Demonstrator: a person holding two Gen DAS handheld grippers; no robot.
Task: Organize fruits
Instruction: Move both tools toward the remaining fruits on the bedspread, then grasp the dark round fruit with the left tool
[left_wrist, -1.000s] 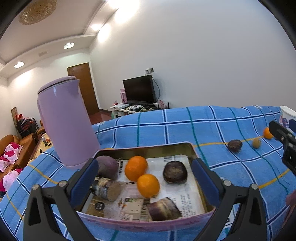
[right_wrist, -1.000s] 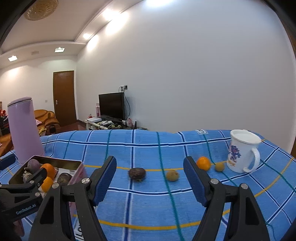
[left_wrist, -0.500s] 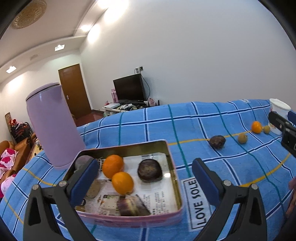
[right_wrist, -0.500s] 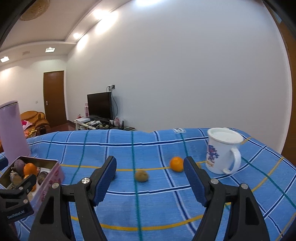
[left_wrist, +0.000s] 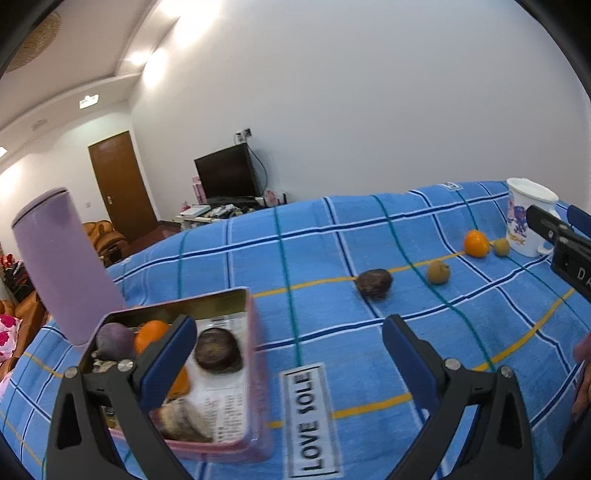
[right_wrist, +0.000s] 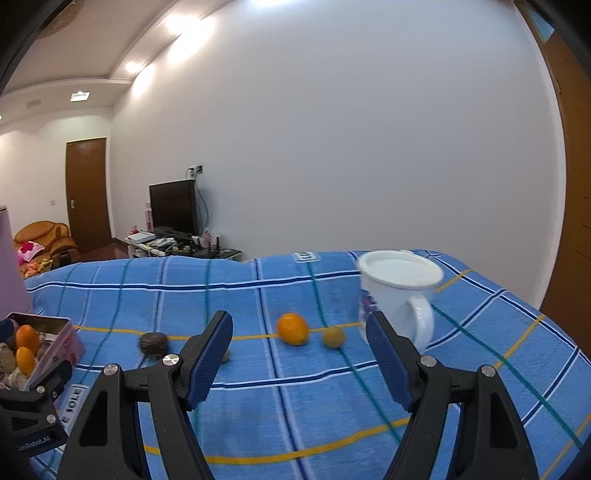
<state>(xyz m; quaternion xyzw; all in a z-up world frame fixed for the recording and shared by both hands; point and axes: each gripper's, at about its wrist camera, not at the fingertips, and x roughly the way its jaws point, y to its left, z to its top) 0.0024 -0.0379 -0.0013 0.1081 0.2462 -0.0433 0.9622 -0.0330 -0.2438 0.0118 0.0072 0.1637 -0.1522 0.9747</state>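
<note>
A pink tin box (left_wrist: 255, 373) holds oranges (left_wrist: 151, 332) and dark fruits (left_wrist: 218, 354) at the left of the blue checked cloth; it also shows in the right wrist view (right_wrist: 70, 343). On the cloth lie a dark passion fruit (left_wrist: 373, 283), a small brown fruit (left_wrist: 438, 272), an orange (left_wrist: 476, 243) and another small brown fruit (left_wrist: 501, 246). My left gripper (left_wrist: 290, 354) is open and empty, to the right of the box. My right gripper (right_wrist: 301, 347) is open and empty, with the orange (right_wrist: 293, 328) and a small brown fruit (right_wrist: 334, 336) ahead between its fingers.
A tall lilac kettle (left_wrist: 59, 266) stands behind the box at the left. A white mug (right_wrist: 399, 295) stands at the right beside the fruits. A "LOVE SOLE" label (left_wrist: 312, 417) is sewn on the cloth. The cloth drops off at the far edge.
Both grippers have swung to the right. The box has slid toward the left of the left wrist view, and the mug and orange have come closer in the right wrist view.
</note>
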